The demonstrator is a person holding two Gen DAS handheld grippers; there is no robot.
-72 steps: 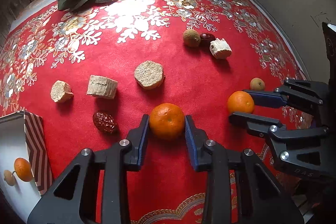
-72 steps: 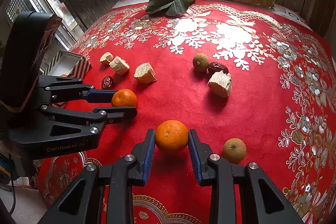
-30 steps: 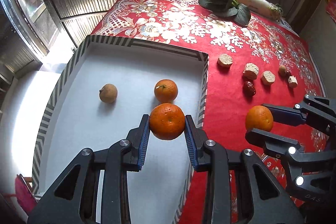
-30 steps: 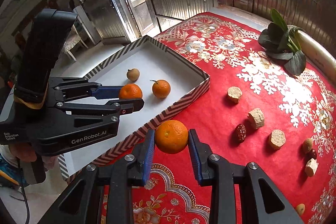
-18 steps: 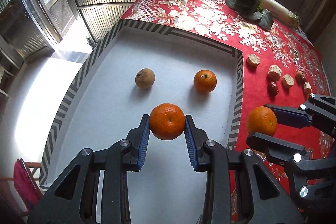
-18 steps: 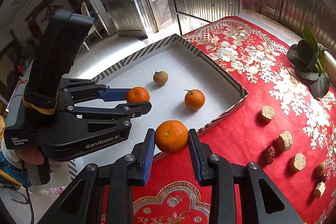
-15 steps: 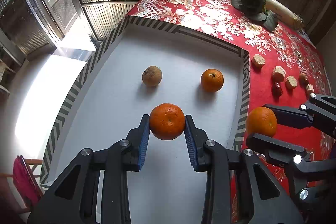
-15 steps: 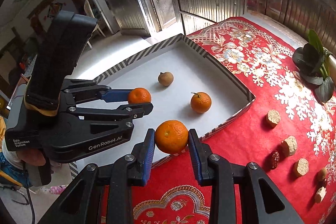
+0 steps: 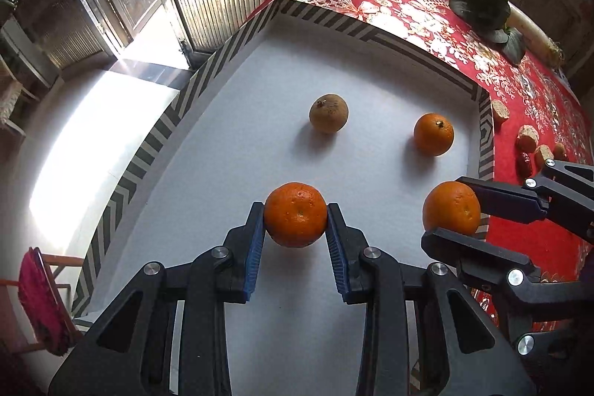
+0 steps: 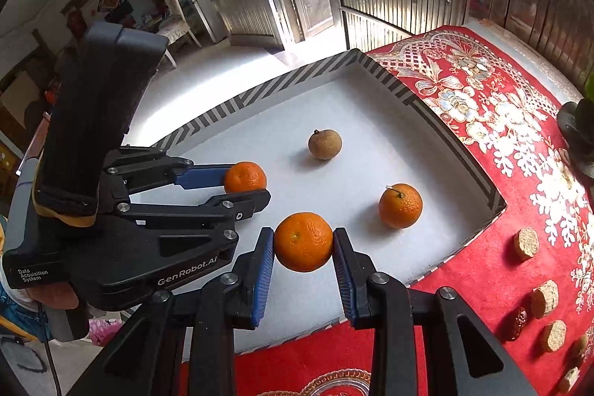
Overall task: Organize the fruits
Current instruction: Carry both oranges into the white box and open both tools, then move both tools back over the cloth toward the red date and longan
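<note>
My left gripper (image 9: 295,216) is shut on an orange mandarin (image 9: 295,214) and hangs over the white floor of the striped-rim box (image 9: 148,143). My right gripper (image 10: 303,242) is shut on a second mandarin (image 10: 303,242) above the box's near right part. Each gripper shows in the other view: the right one (image 9: 451,214) with its mandarin (image 9: 451,208), the left one (image 10: 245,182) with its mandarin (image 10: 245,177). In the box lie a stemmed mandarin (image 9: 433,134) (image 10: 400,205) and a brown longan (image 9: 329,113) (image 10: 324,144).
The box sits at the left end of a red patterned tablecloth (image 10: 493,121). Beige chunks (image 10: 525,244) and a dark red date (image 10: 516,318) lie on the cloth right of the box. Green leaves (image 9: 482,2) lie at the far end. A floor and doors are beyond the box.
Both grippers have carried their mandarins leftward and lower, from the box's right edge to over its floor. The fruits in the box now look nearer. Neither grip has changed.
</note>
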